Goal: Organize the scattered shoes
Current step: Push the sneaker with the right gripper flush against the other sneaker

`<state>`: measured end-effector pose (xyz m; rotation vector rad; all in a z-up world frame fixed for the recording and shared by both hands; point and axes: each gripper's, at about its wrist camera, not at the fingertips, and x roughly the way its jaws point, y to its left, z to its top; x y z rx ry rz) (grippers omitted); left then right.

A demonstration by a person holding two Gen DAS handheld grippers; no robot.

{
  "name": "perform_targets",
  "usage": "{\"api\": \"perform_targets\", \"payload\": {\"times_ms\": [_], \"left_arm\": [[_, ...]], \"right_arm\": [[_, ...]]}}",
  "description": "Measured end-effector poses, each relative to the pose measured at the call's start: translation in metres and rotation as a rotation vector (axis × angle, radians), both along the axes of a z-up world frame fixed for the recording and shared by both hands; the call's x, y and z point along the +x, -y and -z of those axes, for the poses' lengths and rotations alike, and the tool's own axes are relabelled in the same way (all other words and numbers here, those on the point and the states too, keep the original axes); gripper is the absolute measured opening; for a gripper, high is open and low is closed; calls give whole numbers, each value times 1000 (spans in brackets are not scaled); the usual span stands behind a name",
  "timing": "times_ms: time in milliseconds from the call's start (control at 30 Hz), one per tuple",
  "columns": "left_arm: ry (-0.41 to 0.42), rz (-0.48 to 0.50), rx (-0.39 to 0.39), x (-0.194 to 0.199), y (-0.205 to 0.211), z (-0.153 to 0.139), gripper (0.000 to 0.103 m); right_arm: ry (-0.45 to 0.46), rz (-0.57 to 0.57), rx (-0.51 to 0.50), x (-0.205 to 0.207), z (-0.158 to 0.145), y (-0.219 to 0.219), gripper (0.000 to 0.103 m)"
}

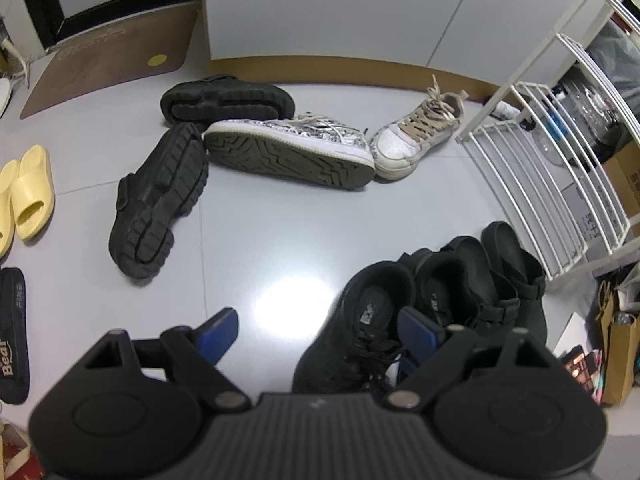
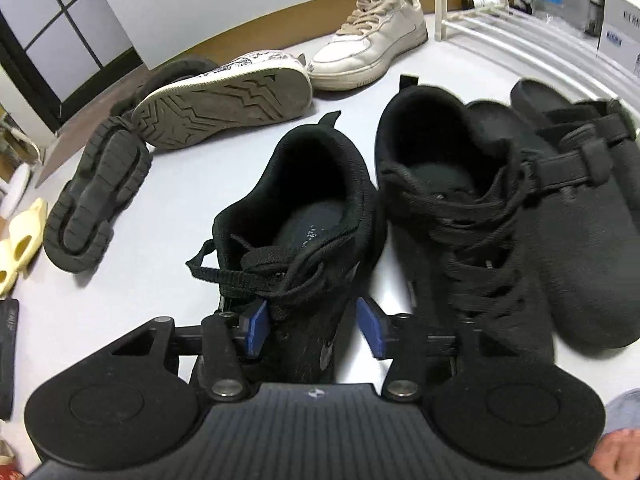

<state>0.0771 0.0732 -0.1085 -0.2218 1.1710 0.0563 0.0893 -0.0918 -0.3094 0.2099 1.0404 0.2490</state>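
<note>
Shoes are all over this pale floor (image 1: 260, 240), and the right gripper (image 2: 314, 326) has its blue pads (image 2: 256, 330) on either side of a black lace-up sneaker (image 2: 296, 208), just in front of the laces; whether both pads are truly pressing in, I cannot tell, so that grip stays in doubt. Right beside it stands its partner, a second black sneaker (image 2: 452, 184), touching side to side, and against that one sit a pair of black strapped clogs (image 2: 592, 216). Over in the left wrist view, the left gripper (image 1: 320, 334) hangs with its jaws spread wide and nothing between them, one blue pad over bare floor, the other just at the black sneakers. Further out lies a patterned sneaker (image 1: 288, 144) on its side, sole showing, toe touching an upright white sneaker (image 1: 416, 136) with beige laces. Two chunky dark shoes (image 1: 160, 204) lie overturned next to it, treads up. Yellow slides (image 1: 28, 196) sit together at the far left, near a brown doormat (image 1: 108, 56). A white wire shoe rack (image 1: 560, 168) stands at the right, close to the clogs.
</note>
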Motion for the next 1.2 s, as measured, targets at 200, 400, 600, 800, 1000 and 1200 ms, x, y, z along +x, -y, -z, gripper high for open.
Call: {"api": "perform_targets", "payload": {"times_ms": [200, 400, 600, 800, 1000, 1200], "left_arm": [[-2, 7, 1, 1, 3, 1, 89], [0, 16, 7, 1, 5, 1, 89], [10, 21, 11, 0, 5, -3, 89], [16, 20, 29, -1, 6, -3, 89], [14, 30, 26, -1, 11, -3, 89], [5, 39, 23, 1, 11, 0, 89]], "right_arm": [[-19, 6, -28, -2, 3, -8, 95], [-38, 12, -55, -4, 5, -17, 95], [-72, 25, -88, -16, 18, -9, 96], [-57, 28, -211, -23, 9, -14, 96], [-41, 31, -334, -29, 1, -18, 96], [-8, 26, -314, -20, 1, -27, 95]]}}
